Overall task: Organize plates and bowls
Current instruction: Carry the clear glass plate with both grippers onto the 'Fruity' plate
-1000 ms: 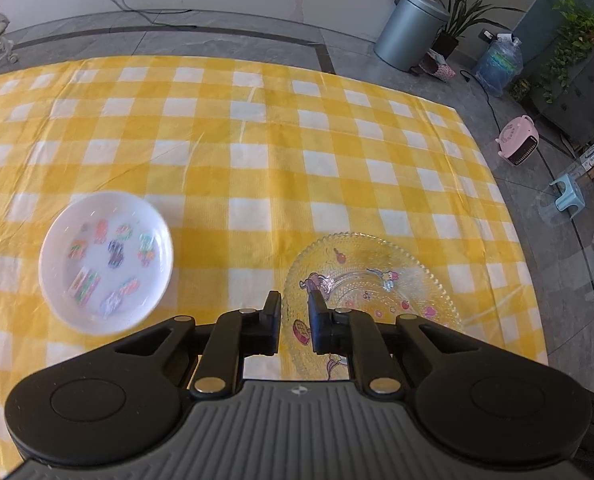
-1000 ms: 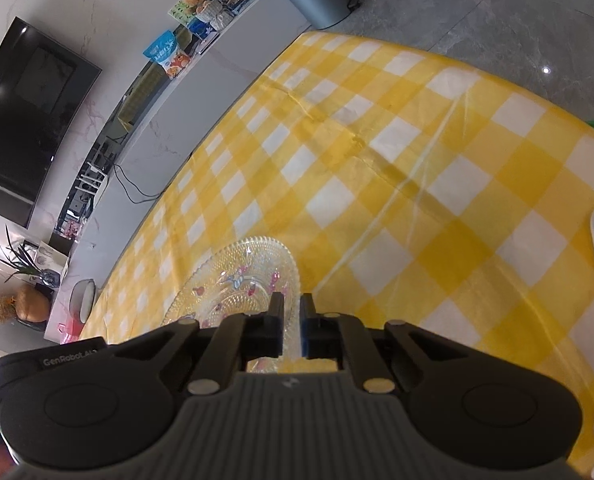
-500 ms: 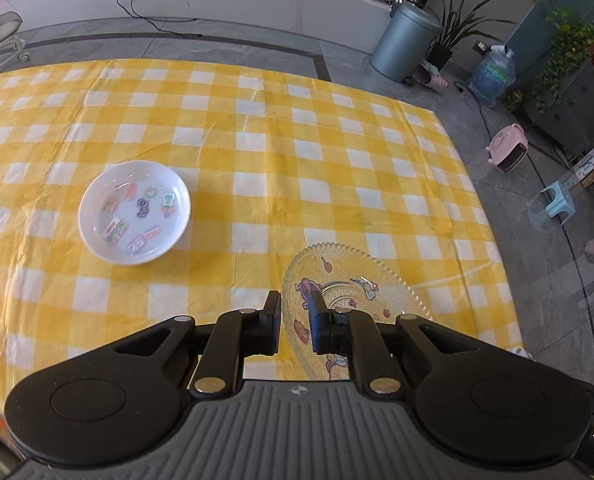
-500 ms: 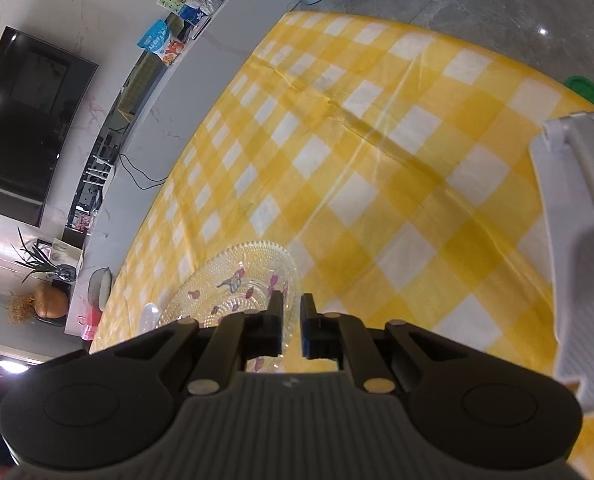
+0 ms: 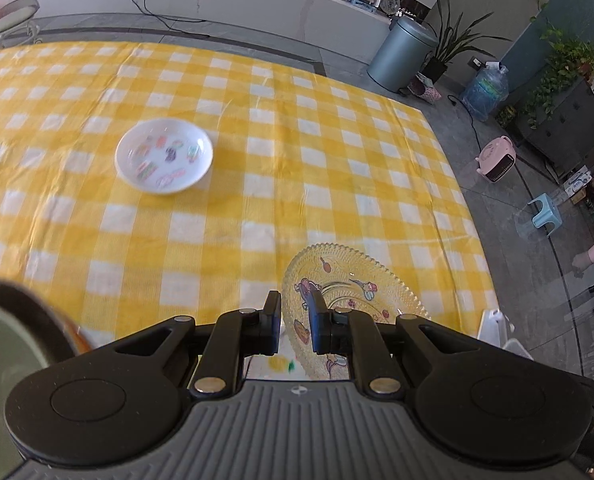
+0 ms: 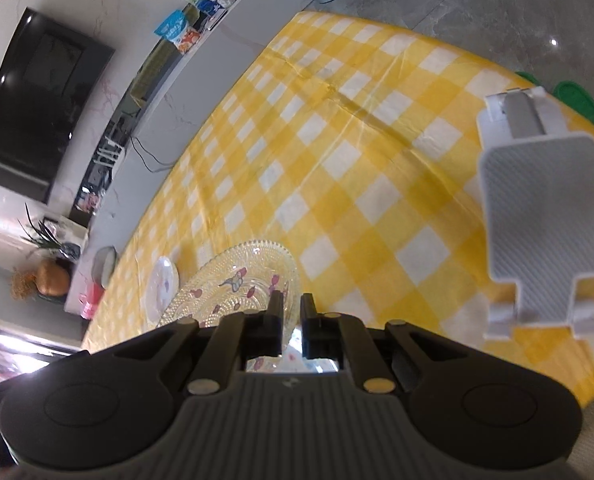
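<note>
Black jaws of the left hand-held gripper [image 5: 295,322] pinch the near rim of a clear glass plate [image 5: 353,292], beaded at the edge and printed with cartoon figures. The right hand-held gripper [image 6: 289,326] clamps the same plate [image 6: 237,284], held tilted above the yellow-checked table [image 5: 257,160]. Farther off lies a white dish [image 5: 164,155].

The near rim of the glass plate [image 5: 349,300] is hidden behind the left claw [image 5: 295,322]. A dark-rimmed green vessel [image 5: 1,344] is cut off by the left picture edge. In the right wrist view the small white dish [image 6: 162,282] is blurred and seen edge-on, its pattern unreadable.
</note>
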The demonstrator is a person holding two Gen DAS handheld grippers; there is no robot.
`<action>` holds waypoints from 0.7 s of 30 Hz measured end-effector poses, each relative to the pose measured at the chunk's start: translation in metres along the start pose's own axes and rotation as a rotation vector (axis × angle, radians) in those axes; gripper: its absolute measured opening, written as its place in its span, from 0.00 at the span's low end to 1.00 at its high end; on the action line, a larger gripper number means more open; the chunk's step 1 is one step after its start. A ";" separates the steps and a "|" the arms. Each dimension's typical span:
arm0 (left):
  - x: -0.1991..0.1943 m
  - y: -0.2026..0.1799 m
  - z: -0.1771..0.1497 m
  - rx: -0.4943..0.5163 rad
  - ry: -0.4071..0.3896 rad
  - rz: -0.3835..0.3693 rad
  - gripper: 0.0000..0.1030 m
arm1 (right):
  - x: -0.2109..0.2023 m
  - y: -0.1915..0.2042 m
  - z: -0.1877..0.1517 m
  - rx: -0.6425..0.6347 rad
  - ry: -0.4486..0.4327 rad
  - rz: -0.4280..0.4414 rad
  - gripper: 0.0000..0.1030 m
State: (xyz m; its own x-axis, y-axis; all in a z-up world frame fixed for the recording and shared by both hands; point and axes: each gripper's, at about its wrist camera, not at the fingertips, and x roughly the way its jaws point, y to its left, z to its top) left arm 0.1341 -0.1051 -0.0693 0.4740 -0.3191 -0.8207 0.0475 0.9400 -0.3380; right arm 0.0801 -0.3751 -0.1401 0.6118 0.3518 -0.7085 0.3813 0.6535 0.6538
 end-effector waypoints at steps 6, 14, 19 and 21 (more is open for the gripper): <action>-0.007 0.005 -0.021 0.000 -0.010 0.004 0.15 | -0.006 -0.004 -0.014 -0.007 0.021 -0.032 0.06; -0.003 0.018 -0.037 -0.040 0.002 0.006 0.15 | 0.000 0.008 -0.021 -0.082 0.053 -0.112 0.07; -0.002 0.021 -0.041 -0.046 0.001 0.007 0.15 | 0.002 0.012 -0.025 -0.117 0.059 -0.146 0.07; -0.001 0.023 -0.042 -0.049 0.003 0.007 0.15 | 0.003 0.014 -0.026 -0.133 0.064 -0.160 0.08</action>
State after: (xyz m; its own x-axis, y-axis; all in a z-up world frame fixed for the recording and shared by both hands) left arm 0.0975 -0.0884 -0.0952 0.4715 -0.3129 -0.8245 0.0009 0.9351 -0.3544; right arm 0.0696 -0.3470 -0.1401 0.5041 0.2757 -0.8184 0.3728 0.7854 0.4942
